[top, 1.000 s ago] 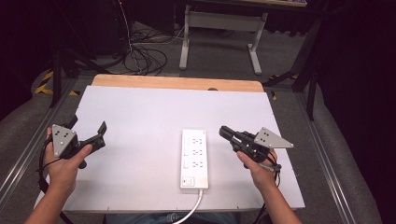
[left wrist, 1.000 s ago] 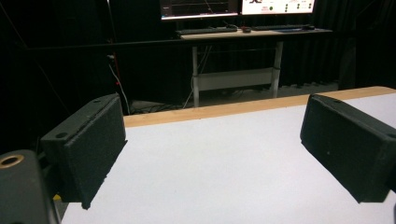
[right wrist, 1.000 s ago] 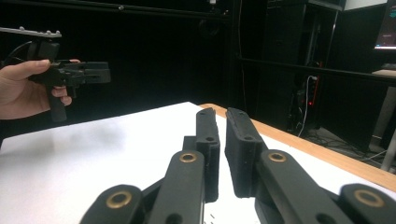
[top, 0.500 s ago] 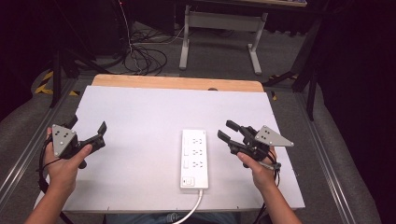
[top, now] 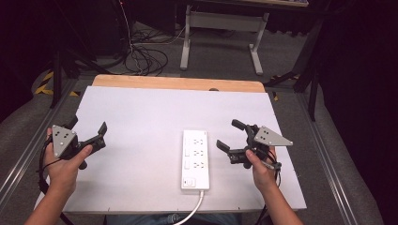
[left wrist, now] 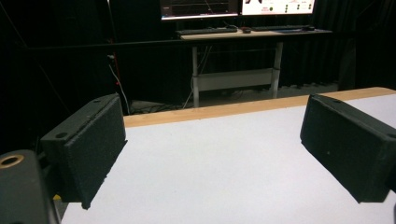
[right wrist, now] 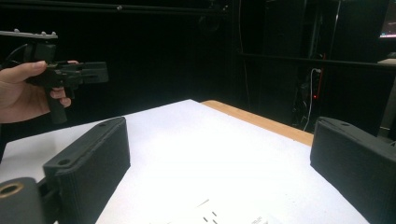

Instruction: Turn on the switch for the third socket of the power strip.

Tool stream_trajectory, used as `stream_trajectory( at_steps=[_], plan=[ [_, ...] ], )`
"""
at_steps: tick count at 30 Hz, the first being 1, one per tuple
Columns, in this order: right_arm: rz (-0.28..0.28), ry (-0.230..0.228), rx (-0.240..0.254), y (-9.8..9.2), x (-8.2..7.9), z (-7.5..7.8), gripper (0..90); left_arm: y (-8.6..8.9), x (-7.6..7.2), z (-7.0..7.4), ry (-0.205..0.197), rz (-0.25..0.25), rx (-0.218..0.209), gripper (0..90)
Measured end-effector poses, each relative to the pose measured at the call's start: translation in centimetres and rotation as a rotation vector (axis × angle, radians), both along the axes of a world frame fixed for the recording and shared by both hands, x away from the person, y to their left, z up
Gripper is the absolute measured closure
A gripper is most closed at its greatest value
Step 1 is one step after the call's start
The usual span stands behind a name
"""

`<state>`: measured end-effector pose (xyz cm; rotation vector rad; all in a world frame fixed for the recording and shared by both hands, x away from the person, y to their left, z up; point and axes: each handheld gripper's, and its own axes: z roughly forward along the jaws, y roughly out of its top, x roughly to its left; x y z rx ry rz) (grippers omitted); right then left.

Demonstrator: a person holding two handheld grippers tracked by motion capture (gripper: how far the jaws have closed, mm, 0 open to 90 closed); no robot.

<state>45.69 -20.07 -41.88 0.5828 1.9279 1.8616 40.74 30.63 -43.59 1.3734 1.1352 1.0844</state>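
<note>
Overall, we find the white counter [top: 141,112] bare except for a white power strip [top: 195,159], which lies flat near the front edge, its cord running off toward the person. It shows several socket rows and a switch at the near end. We hold the right claw [top: 231,135] just beside the strip, jaws spread wide and empty; the left claw [top: 87,131] hovers well apart, also spread and empty. We judge a clean approach needs the right jaws squared across the strip's body.
</note>
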Motion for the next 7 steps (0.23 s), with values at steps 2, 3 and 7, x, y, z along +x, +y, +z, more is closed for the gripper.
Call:
stream_trajectory(
  at_steps=[2, 3, 7],
  plan=[
    [-0.001, -0.004, 0.002, -0.05, 0.02, 0.01, 4.6, 0.01, 0.02, 0.0, 0.0, 0.0, 0.0, 7.3],
    [-0.003, 0.0, 0.002, -0.06, 0.01, -0.01, 4.4, 0.0, 0.02, 0.0, 0.0, 0.001, -0.001, 7.3],
    [-0.004, 0.002, -0.003, -0.05, 0.17, -0.15, 3.6, 0.01, 0.08, 0.0, 0.0, 0.001, 0.001, 7.3]
  ],
)
